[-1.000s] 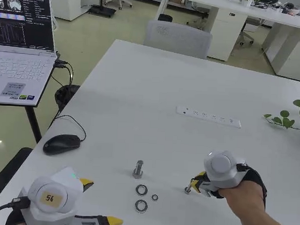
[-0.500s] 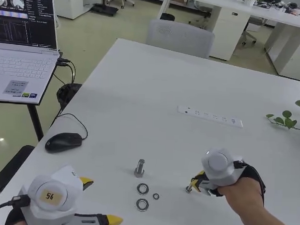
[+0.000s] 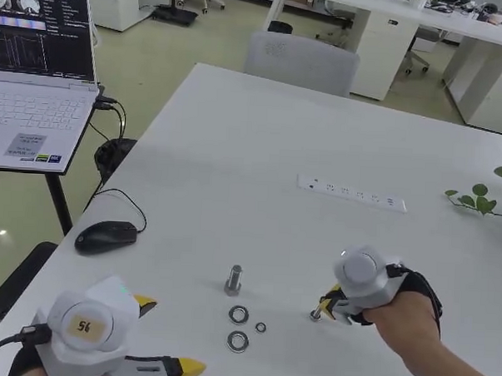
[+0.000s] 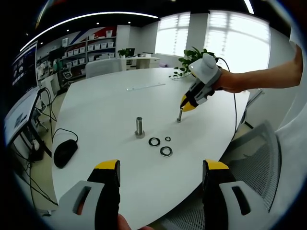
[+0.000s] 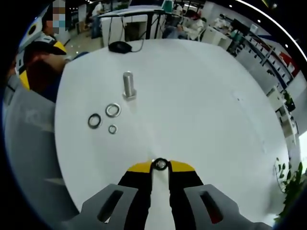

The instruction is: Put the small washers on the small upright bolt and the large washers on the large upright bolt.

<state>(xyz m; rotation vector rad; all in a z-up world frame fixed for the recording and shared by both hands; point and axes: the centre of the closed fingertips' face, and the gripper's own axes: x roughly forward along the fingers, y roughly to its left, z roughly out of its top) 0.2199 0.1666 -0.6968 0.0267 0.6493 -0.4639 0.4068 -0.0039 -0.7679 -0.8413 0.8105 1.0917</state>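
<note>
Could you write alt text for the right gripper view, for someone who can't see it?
Two yellow-tipped fingers pinch a small bolt on a white table. Beyond it are a large upright bolt and three loose washers.

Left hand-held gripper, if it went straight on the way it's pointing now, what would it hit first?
Probably the nearest large washer, which lies on the table almost in line between the open jaws of the left hand-held gripper. The large bolt stands further on, to the left. Depth is unclear.
</note>
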